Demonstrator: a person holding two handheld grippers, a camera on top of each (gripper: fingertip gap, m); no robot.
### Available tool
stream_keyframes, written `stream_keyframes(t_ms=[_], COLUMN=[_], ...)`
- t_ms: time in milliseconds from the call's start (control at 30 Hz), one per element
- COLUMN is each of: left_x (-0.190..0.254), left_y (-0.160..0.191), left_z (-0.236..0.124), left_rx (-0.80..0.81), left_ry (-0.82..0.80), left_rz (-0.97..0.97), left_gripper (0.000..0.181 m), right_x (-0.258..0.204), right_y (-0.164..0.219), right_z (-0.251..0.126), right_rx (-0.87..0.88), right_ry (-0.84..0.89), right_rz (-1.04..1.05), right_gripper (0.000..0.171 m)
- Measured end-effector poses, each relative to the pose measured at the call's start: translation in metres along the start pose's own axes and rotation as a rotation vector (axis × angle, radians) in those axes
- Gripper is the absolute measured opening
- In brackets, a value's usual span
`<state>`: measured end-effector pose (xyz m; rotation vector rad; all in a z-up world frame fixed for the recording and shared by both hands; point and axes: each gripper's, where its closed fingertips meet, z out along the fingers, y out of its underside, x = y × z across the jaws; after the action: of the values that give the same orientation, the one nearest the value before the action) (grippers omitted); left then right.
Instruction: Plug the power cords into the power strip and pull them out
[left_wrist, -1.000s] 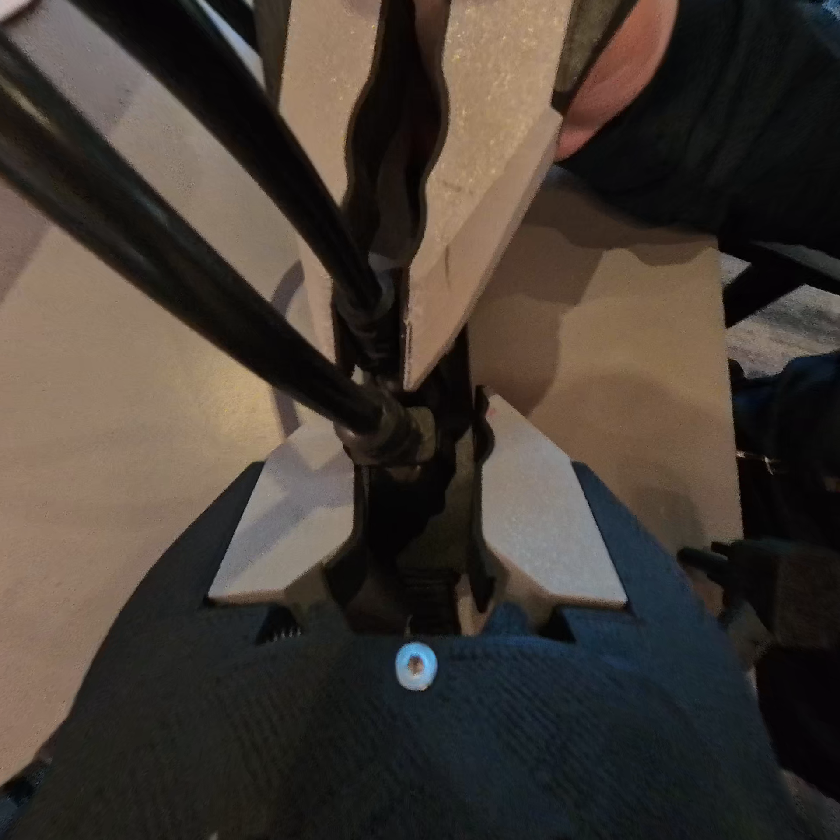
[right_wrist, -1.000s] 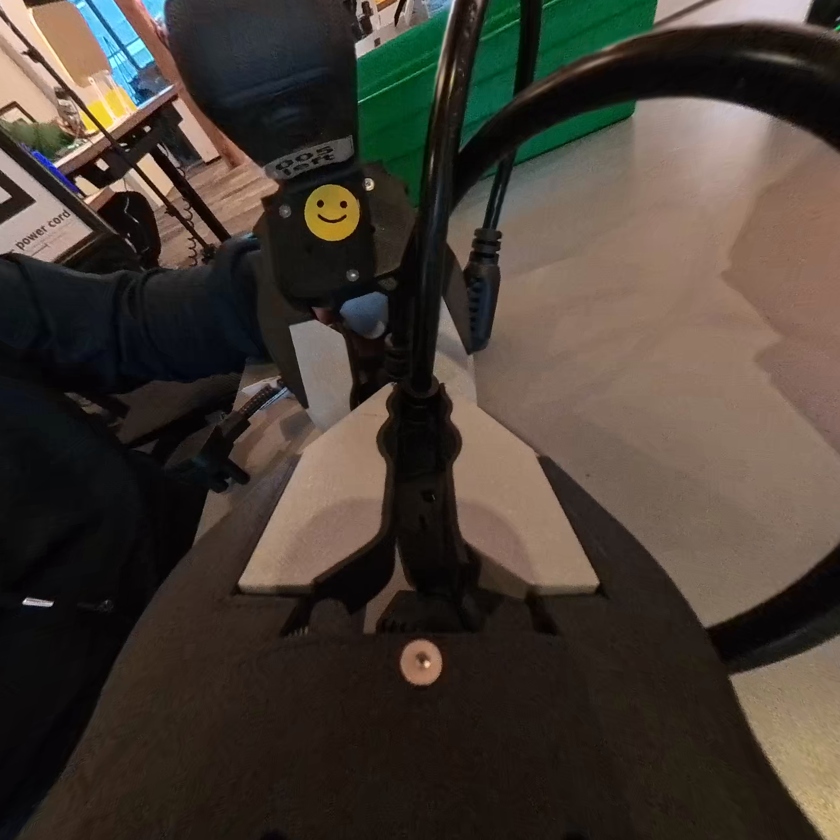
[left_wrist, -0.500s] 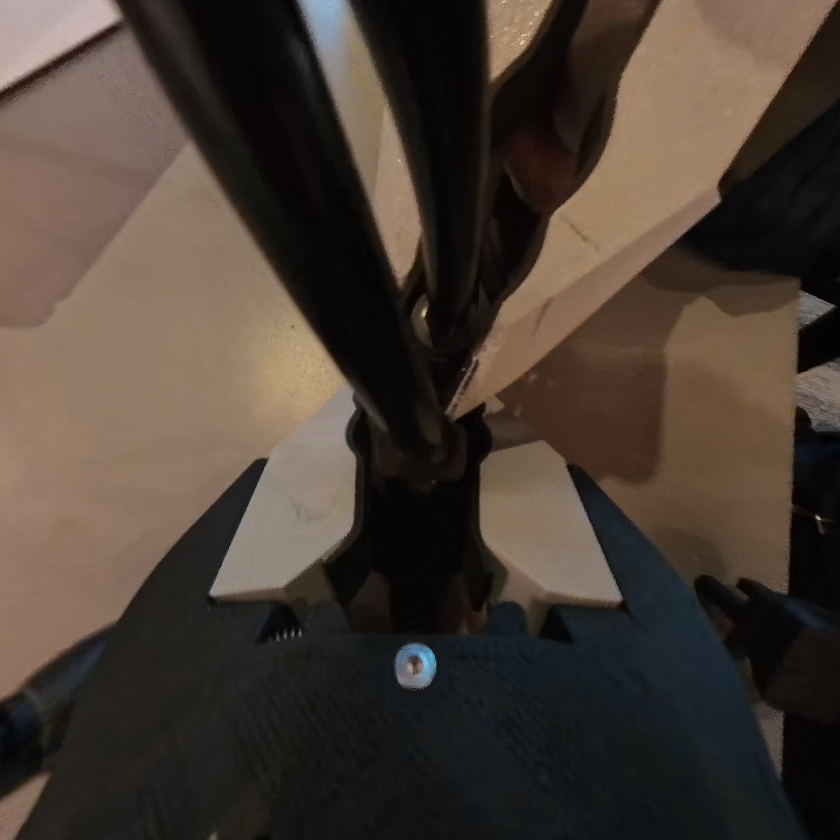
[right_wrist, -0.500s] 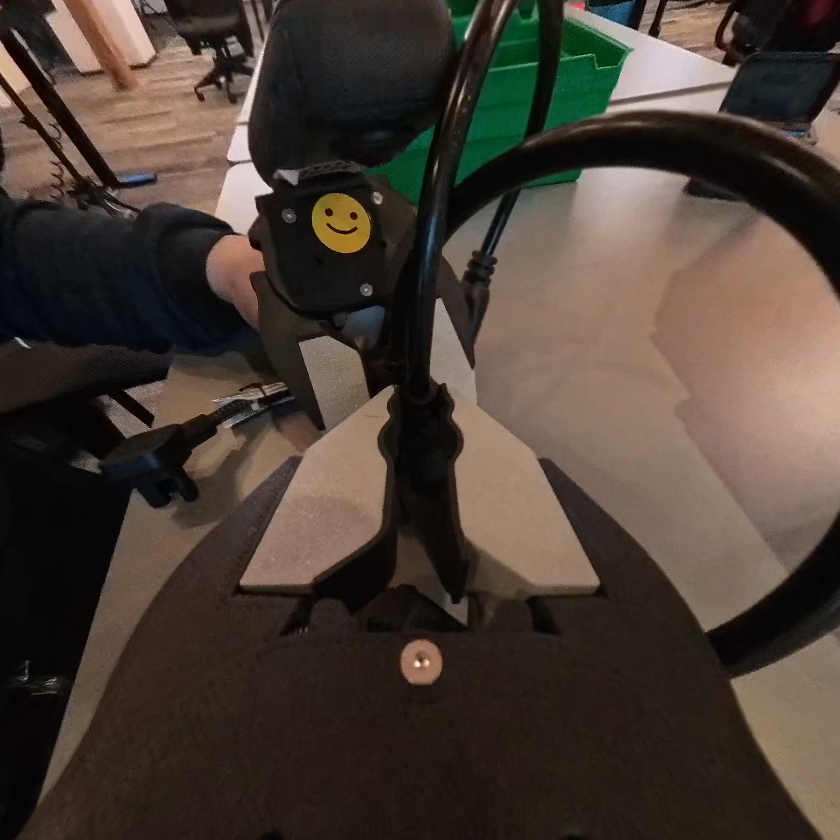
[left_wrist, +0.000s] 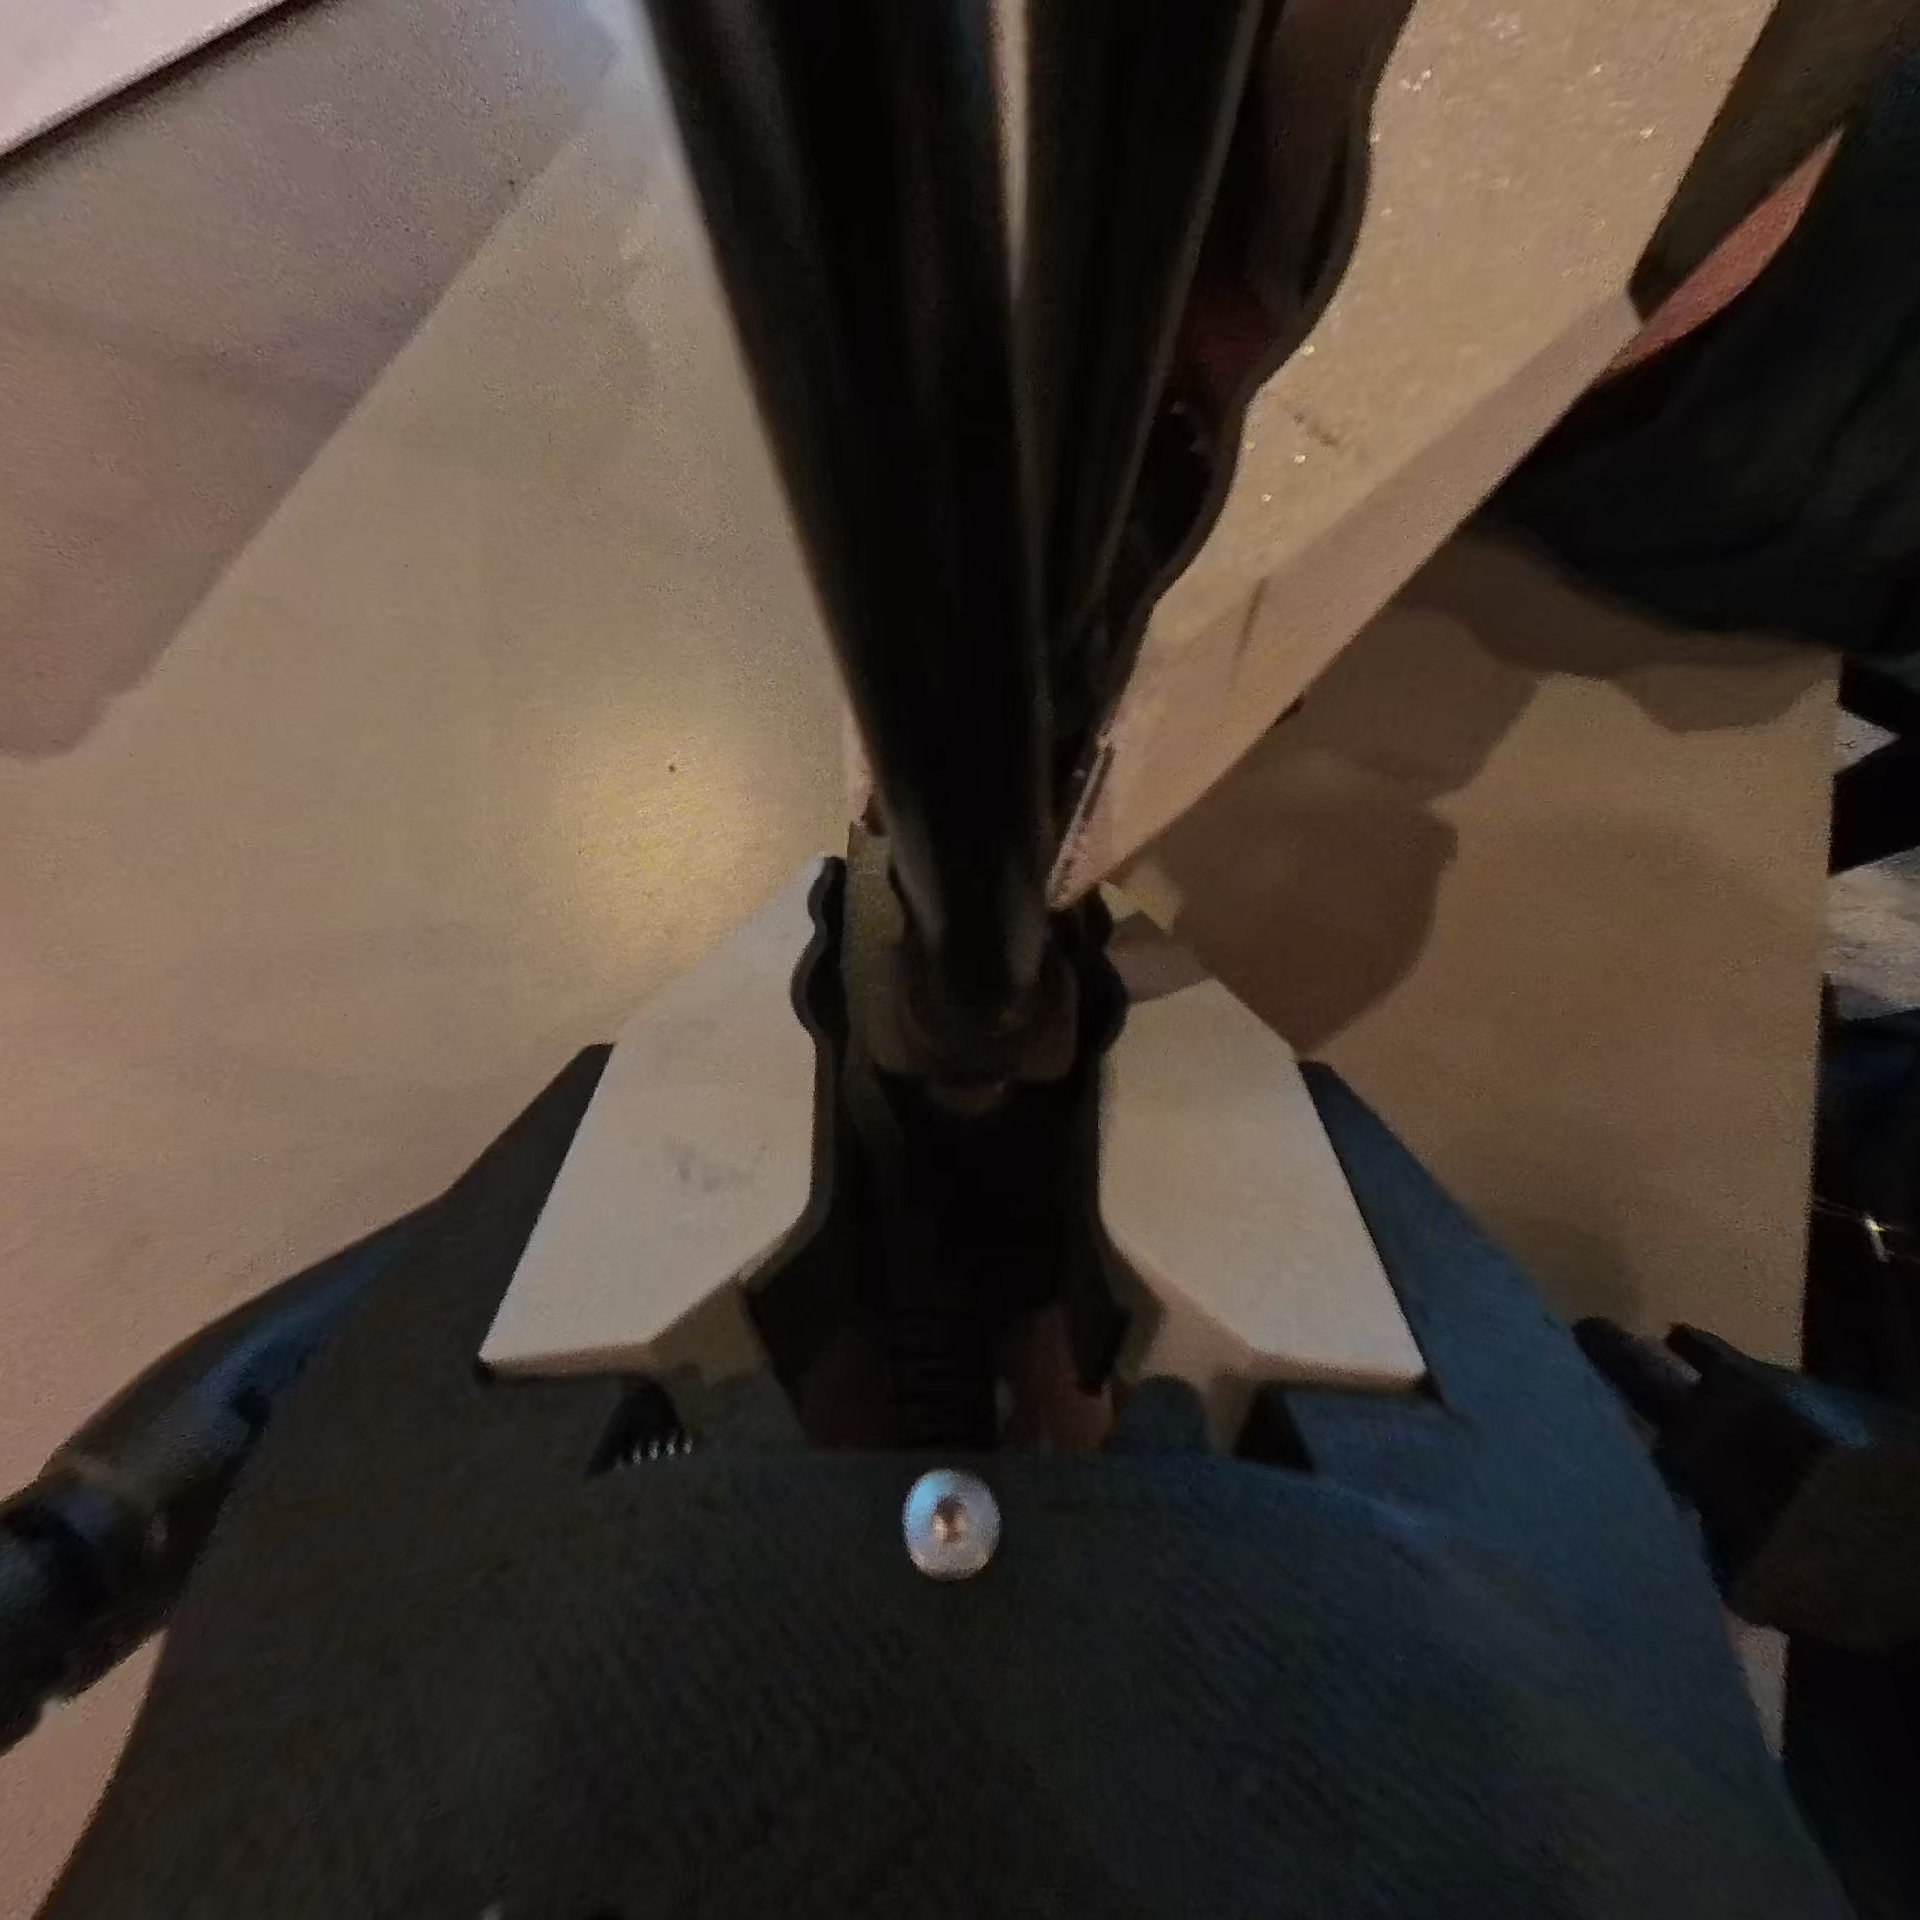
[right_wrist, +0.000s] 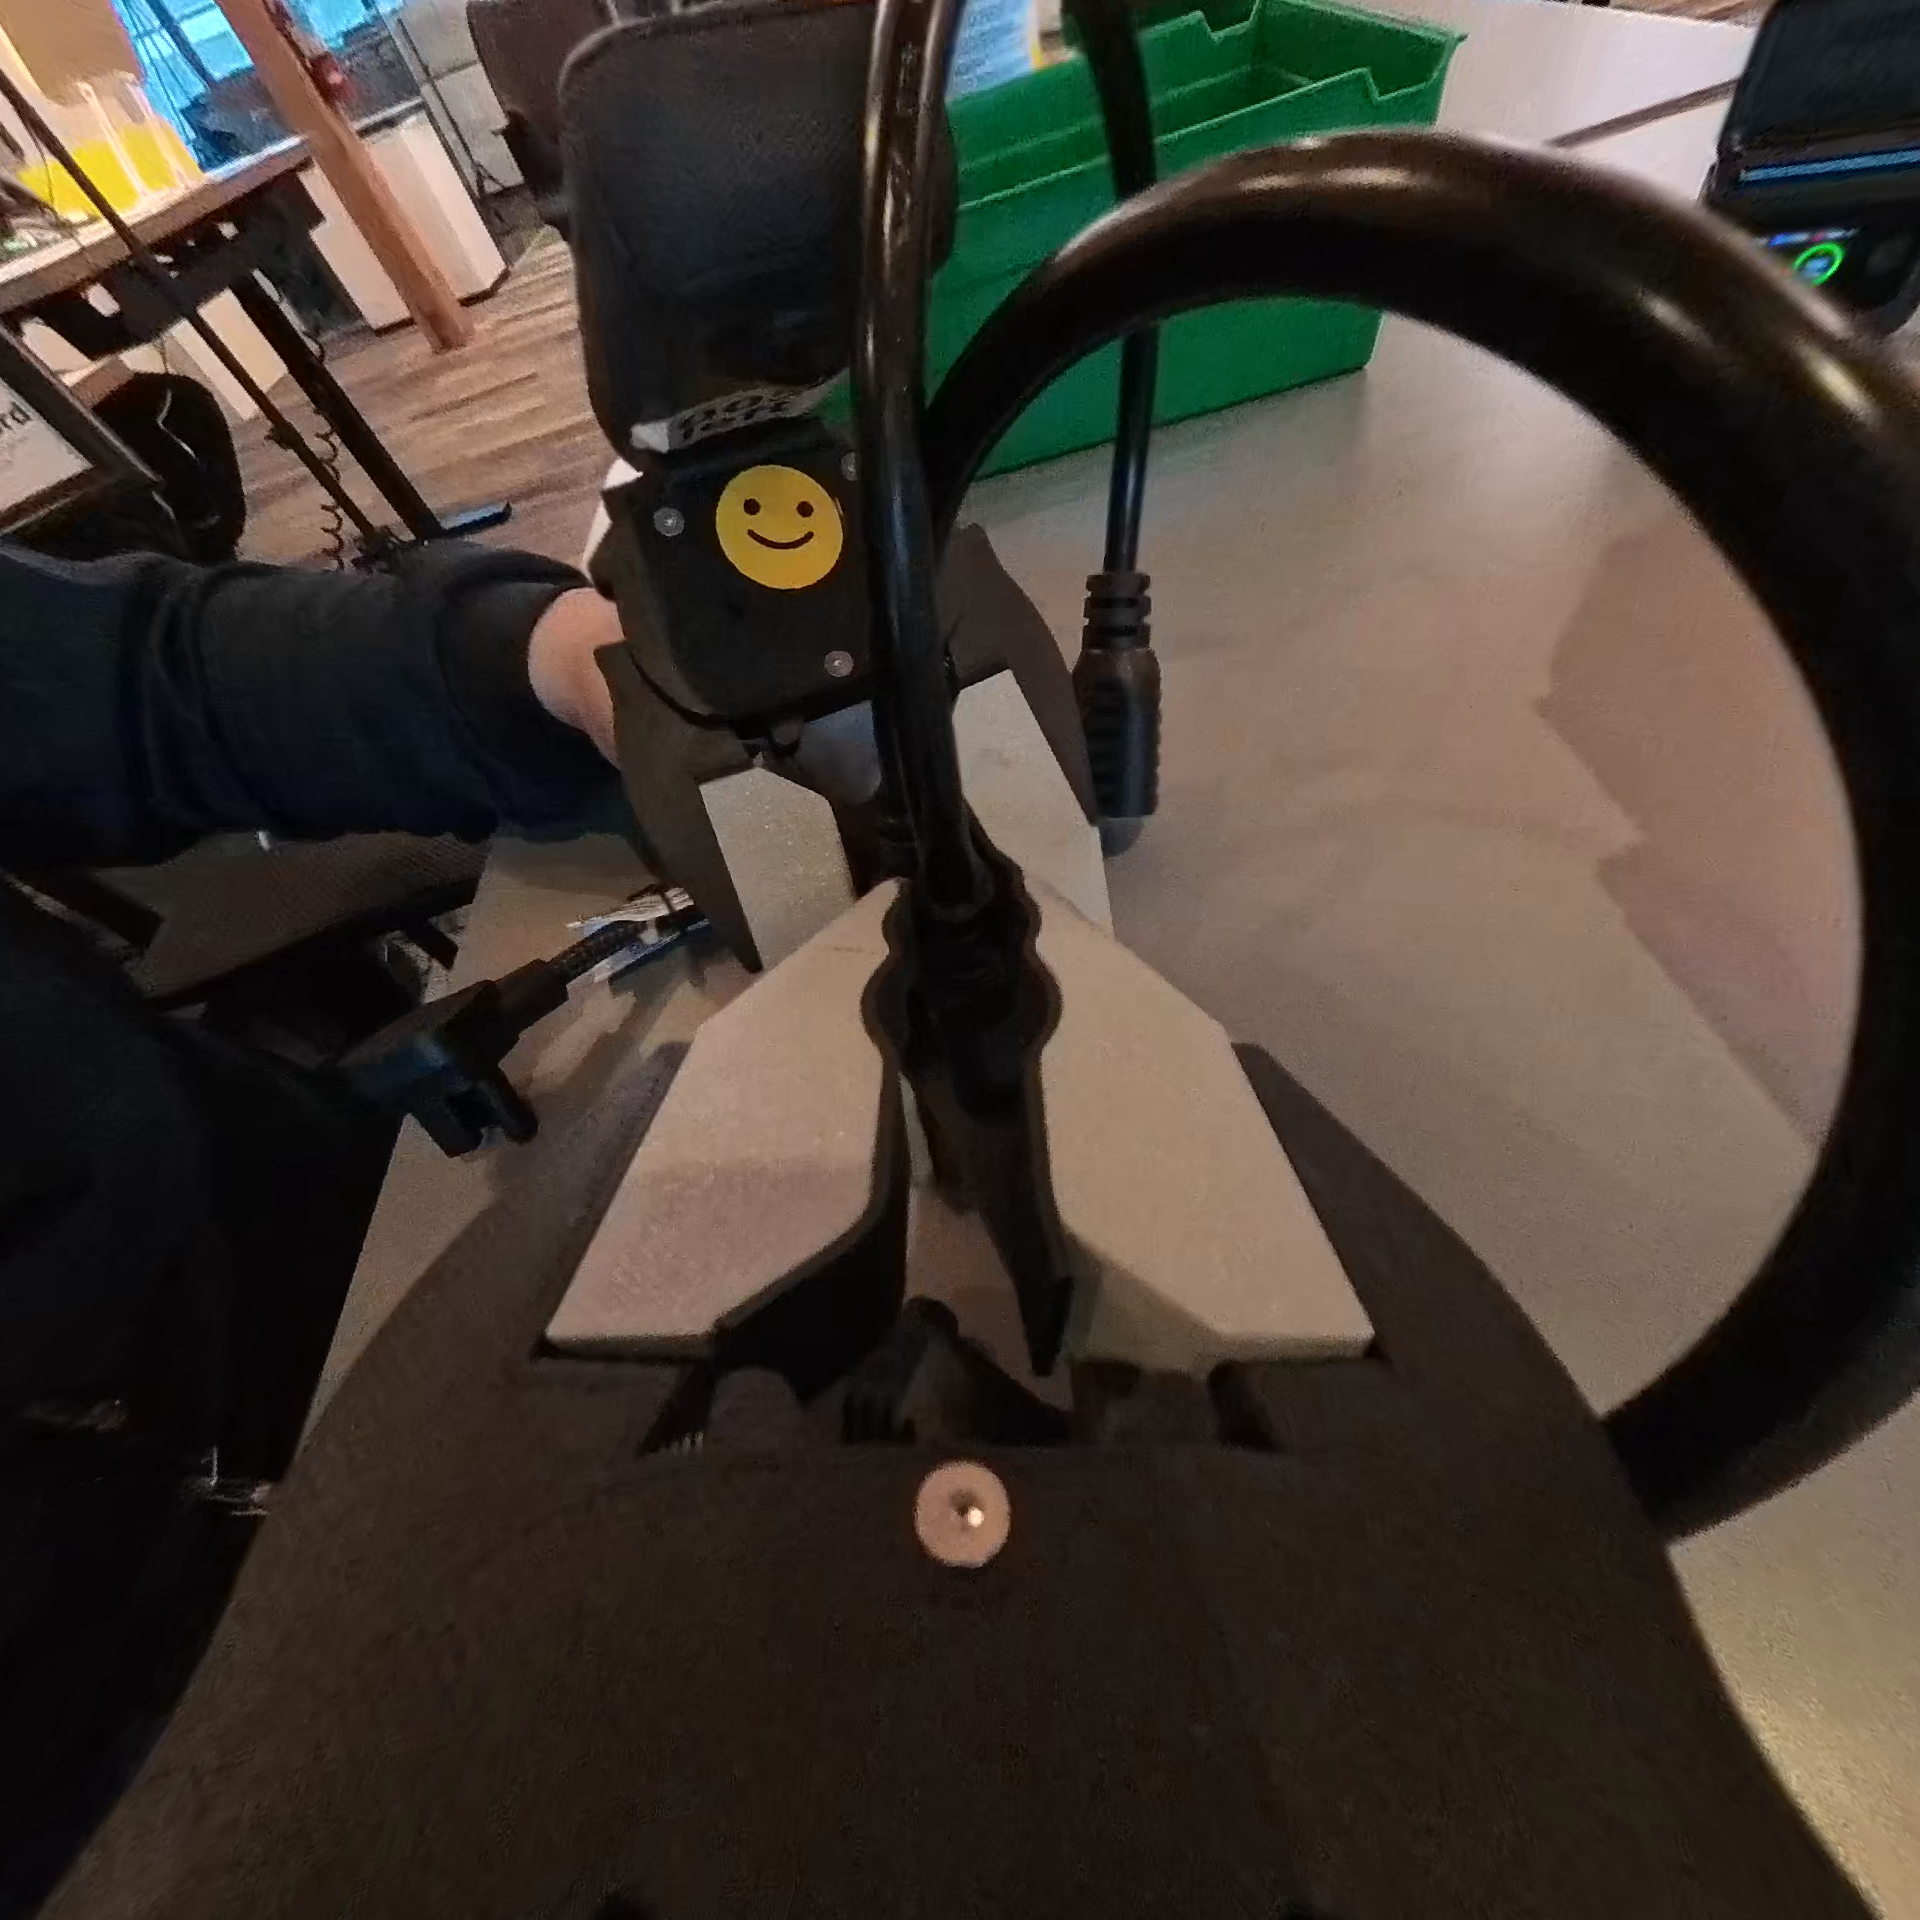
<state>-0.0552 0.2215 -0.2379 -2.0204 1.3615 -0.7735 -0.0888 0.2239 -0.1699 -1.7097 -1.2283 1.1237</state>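
Your left gripper (left_wrist: 961, 997) clamps a round, ribbed black cord (left_wrist: 883, 520); your right gripper (right_wrist: 961, 997) pinches another glossy cord's (right_wrist: 904, 520) moulded end (tips nearly meeting) above the matte grey table (right_wrist: 1403, 831).

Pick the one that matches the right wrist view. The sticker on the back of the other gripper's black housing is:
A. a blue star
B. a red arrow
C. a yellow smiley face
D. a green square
C: a round yellow smiley sticker sits on the back of the left gripper, just left of the black power cord that rises from the closed right gripper.
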Motion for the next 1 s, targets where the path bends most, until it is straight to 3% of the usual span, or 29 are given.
stream_keyframes(t_ms=[167, 433, 633, 900, 1000], left_x=[0.016, -0.01, 0.009, -0.022, -0.018], left_y=[-0.003, -0.004, -0.008, -0.005, -0.005], left_z=[-0.003, 0.002, 0.001, 0.002, 0.001], left_rx=[0.022, 0.014, 0.024, 0.013, 0.01], left_ry=[0.082, -0.017, 0.037, -0.073, -0.088], left_rz=[-0.058, -0.055, -0.109, -0.052, -0.05], left_gripper=[0.043, 0.043, 0.044, 0.043, 0.043], right_x=[0.007, 0.013, 0.018, 0.02, 0.023], right_y=[-0.004, -0.005, -0.008, -0.01, -0.011], right_z=[0.0, -0.001, -0.005, 0.0, -0.002], right_rx=[0.066, 0.037, 0.107, 0.056, 0.073], right_ry=[-0.098, 0.065, -0.046, 0.156, 0.14], right_rz=[0.226, 0.094, 0.301, 0.134, 0.161], right_gripper=[0.012, 0.013, 0.011, 0.013, 0.013])
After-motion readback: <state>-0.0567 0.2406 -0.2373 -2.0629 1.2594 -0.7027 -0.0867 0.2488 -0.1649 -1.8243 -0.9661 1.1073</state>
